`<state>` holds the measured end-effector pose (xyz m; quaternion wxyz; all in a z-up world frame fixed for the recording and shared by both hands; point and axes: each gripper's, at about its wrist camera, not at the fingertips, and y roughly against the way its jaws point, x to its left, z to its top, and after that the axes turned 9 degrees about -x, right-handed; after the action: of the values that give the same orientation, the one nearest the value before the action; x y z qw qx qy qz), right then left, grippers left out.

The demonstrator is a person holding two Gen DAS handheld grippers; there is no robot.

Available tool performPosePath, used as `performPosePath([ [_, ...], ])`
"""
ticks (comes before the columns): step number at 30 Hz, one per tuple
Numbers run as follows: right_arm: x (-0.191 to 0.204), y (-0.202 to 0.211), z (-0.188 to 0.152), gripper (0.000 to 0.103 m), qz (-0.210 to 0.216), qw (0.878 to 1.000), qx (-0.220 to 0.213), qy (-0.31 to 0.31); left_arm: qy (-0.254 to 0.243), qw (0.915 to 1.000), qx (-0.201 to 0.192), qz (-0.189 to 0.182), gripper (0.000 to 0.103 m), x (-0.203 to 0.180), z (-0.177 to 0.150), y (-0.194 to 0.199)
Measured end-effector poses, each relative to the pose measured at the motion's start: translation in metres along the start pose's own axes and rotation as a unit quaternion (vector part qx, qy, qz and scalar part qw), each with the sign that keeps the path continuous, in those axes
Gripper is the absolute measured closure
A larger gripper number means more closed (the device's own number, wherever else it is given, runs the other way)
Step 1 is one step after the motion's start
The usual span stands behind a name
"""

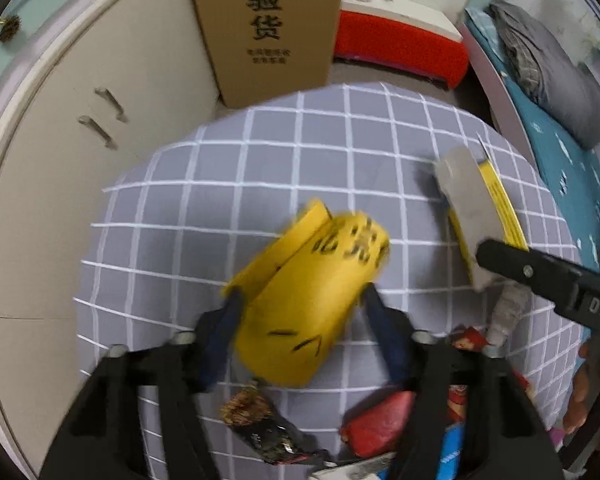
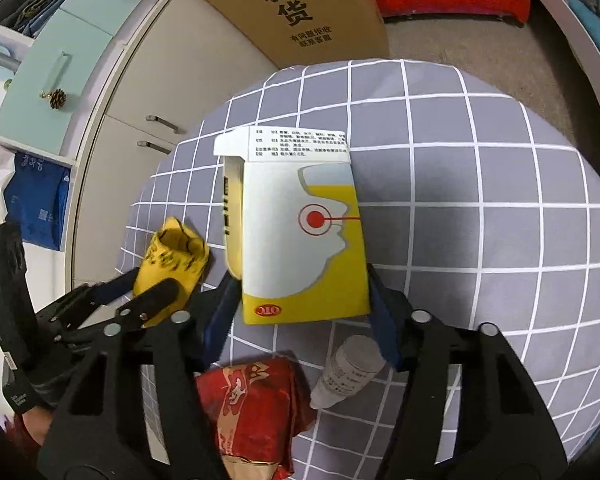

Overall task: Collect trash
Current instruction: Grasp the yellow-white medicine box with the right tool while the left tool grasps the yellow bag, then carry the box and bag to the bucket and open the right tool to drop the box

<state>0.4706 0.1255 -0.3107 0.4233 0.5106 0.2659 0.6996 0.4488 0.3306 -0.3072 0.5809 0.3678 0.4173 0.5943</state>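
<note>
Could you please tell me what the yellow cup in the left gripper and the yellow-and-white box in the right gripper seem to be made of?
Yellow cup: probably thin paper with a matte finish; its rim is crumpled inward and a flap has peeled open. Yellow-and-white box: printed paperboard, smooth and slightly glossy, judging by its crisp folded edges and open end flap.

Yellow paper cup (image 1: 308,300) blurred; its print unreadable.
</note>
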Motion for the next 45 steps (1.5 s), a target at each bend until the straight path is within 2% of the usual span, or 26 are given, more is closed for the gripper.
performPosePath([
  [6,-0.001,0.016,-0.002,0.050,0.020,1.000,-0.011,0.017,0.026,0.9993,-0.021,-0.019,0.081,-0.007,-0.002,0.014],
  [13,-0.010,0.051,0.001,0.050,0.049,0.998,-0.030,0.009,0.058,0.9957,-0.060,-0.040,0.082,-0.030,0.004,0.050],
  [18,-0.032,0.089,0.005,0.050,0.063,0.997,-0.051,0.007,0.062,0.9935,-0.080,-0.052,0.083,-0.066,0.007,0.070],
  [25,-0.095,0.150,0.011,0.050,0.051,0.995,-0.084,-0.014,0.034,0.9919,-0.083,-0.090,0.083,-0.170,0.008,0.085],
  [34,-0.232,0.244,-0.008,0.050,-0.008,0.988,-0.129,-0.085,-0.039,0.9877,-0.059,-0.140,0.083,-0.326,-0.005,0.075],
  [39,-0.298,0.268,-0.029,0.050,-0.041,0.983,-0.127,-0.128,-0.076,0.9836,-0.032,-0.160,0.083,-0.404,-0.017,0.056],
  [45,-0.356,0.279,-0.047,0.050,-0.065,0.979,-0.113,-0.159,-0.097,0.9805,0.000,-0.171,0.083,-0.460,-0.030,0.034],
])
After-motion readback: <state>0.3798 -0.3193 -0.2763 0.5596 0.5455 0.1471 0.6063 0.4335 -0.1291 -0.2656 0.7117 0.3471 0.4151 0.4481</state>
